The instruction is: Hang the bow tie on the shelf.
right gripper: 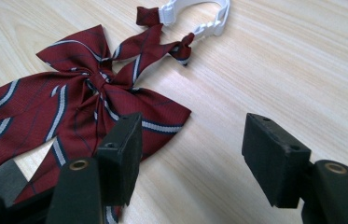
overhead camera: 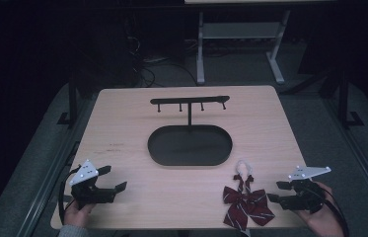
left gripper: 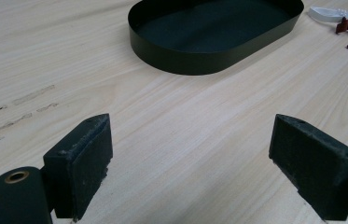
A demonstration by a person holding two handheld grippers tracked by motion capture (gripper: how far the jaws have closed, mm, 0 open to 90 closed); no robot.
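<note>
Bow tie point(right gripper: 83, 107) beside right gripper point(right gripper: 195, 158) (jaws apart).

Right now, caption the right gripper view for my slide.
Open right gripper poised beside a striped red bow tie on the wooden table.

I see a wooden table point(overhead camera: 122, 128) carrying a black oval tray point(overhead camera: 190, 145) with its hook rack point(overhead camera: 190, 101), and a striped burgundy bow tie point(overhead camera: 244, 200) lying near the front edge.
</note>
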